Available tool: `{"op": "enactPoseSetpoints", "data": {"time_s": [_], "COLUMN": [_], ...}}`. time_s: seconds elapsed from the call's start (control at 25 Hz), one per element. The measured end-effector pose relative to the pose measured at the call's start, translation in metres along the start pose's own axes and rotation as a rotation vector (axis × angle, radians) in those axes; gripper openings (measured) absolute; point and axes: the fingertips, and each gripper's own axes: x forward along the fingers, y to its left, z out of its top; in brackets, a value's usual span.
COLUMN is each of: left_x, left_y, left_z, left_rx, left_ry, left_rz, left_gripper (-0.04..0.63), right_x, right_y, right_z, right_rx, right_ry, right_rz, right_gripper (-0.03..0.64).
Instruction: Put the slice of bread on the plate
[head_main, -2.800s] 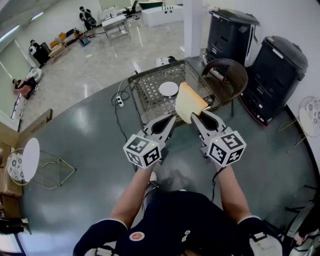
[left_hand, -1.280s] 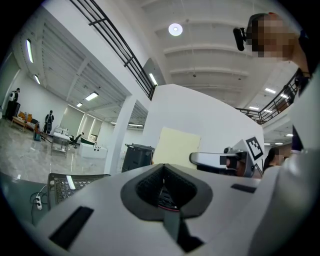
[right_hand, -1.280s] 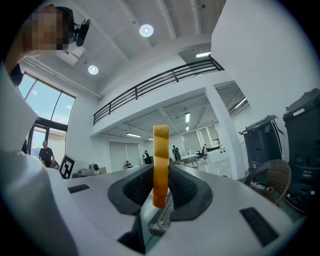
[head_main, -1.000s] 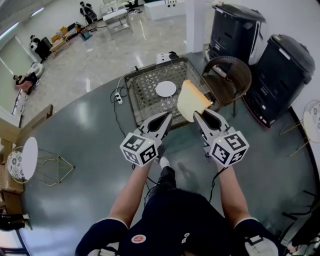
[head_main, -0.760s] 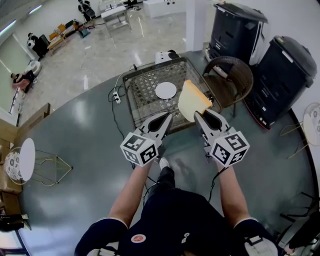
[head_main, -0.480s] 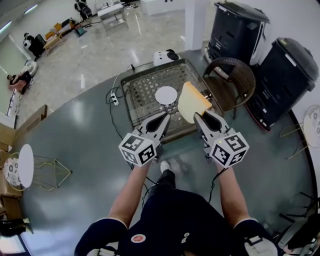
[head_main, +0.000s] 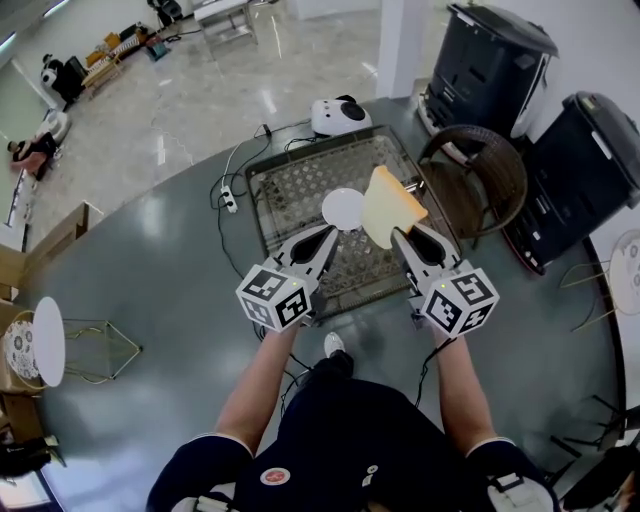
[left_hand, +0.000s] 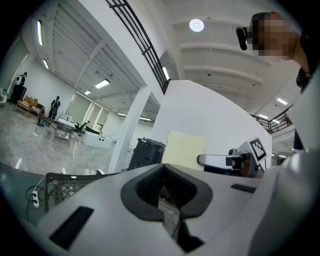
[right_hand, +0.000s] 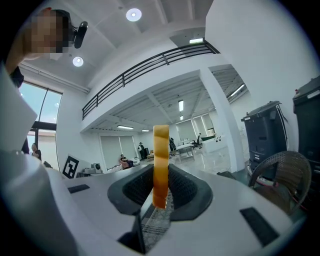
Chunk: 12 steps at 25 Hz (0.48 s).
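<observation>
In the head view my right gripper (head_main: 401, 236) is shut on the lower edge of a slice of bread (head_main: 388, 205), holding it upright over a wire-mesh table (head_main: 290, 190). A small white plate (head_main: 341, 208) lies on that table, just left of the bread and ahead of both grippers. My left gripper (head_main: 329, 236) hangs beside the right one, shut and holding nothing. The right gripper view shows the bread (right_hand: 160, 160) edge-on between the pads. The left gripper view shows the bread's (left_hand: 185, 148) pale face off to the right, beyond the left gripper's (left_hand: 167, 200) own jaws.
A brown wicker chair (head_main: 482, 182) stands to the right of the table, with two black bins (head_main: 492, 62) (head_main: 588, 160) behind it. A white panda-shaped object (head_main: 338, 115) lies beyond the table, and a power strip (head_main: 230, 203) is on the floor to its left.
The person has walked forward. The table and plate have come closer, and both grippers now reach over the table's near edge. The bread stays in the right gripper.
</observation>
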Motion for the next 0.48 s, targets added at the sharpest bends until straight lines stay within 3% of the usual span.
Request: {"op": "enactPoseSetpoints", "data": {"time_s": [0.48], "left_x": [0.016], "left_y": [0.066], "left_z": [-0.001], "left_rx": [-0.041], "left_ry": [0.026], "left_rz": [-0.023], "left_gripper": [0.008], "right_x": [0.073], "right_y": [-0.014], "right_z": [-0.005], "right_rx": [0.017], "right_ry": [0.042], "right_rz": [-0.029], "right_gripper": [0.087]}}
